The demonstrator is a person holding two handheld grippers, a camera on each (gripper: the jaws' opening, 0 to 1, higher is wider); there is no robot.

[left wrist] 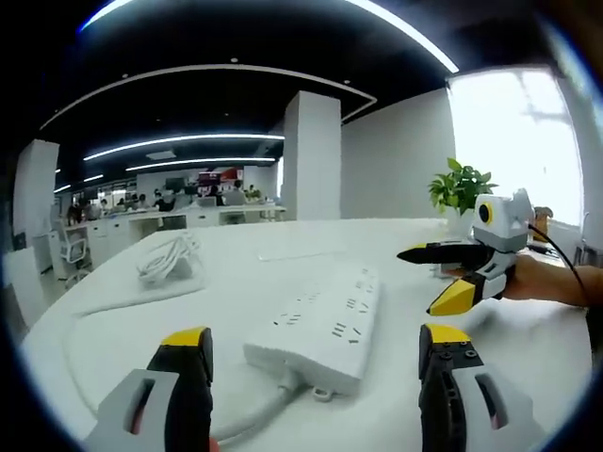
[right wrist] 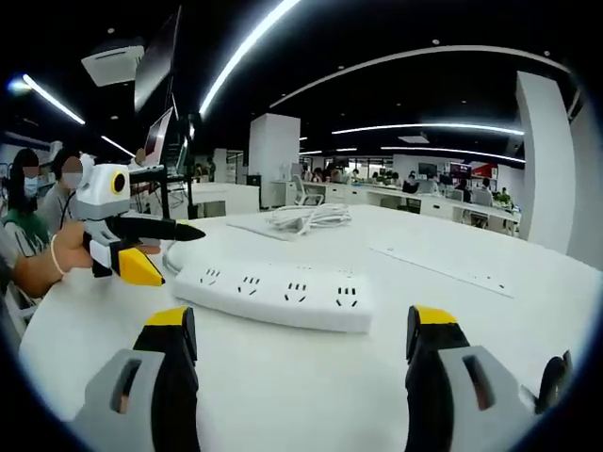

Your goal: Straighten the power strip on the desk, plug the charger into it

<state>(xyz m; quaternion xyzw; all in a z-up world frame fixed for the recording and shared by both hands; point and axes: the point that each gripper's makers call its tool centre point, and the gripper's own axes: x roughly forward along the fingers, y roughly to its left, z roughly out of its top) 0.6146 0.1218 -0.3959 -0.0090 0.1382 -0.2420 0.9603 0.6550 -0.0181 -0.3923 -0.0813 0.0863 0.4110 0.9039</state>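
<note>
A white power strip (left wrist: 320, 325) lay flat on a round white desk (left wrist: 236, 273) in an open-plan office, its sockets facing up and its cord (left wrist: 268, 400) running off the near end in the left gripper view. The left gripper (left wrist: 316, 363) hovered just above that end of the strip, jaws spread wide on either side of it and holding nothing. Beyond the strip, toward the far edge of the desk, a white charger with its coiled cable (left wrist: 170, 259) rested well apart from the sockets. The right gripper (right wrist: 301, 344) stood near the strip's long side, jaws likewise apart and empty, with the strip (right wrist: 273, 292) lying crosswise just past its tips. A potted plant (left wrist: 460, 188) stood past the strip by the bright window (left wrist: 513, 141). Seated people (right wrist: 38, 202) worked behind the desk.
</note>
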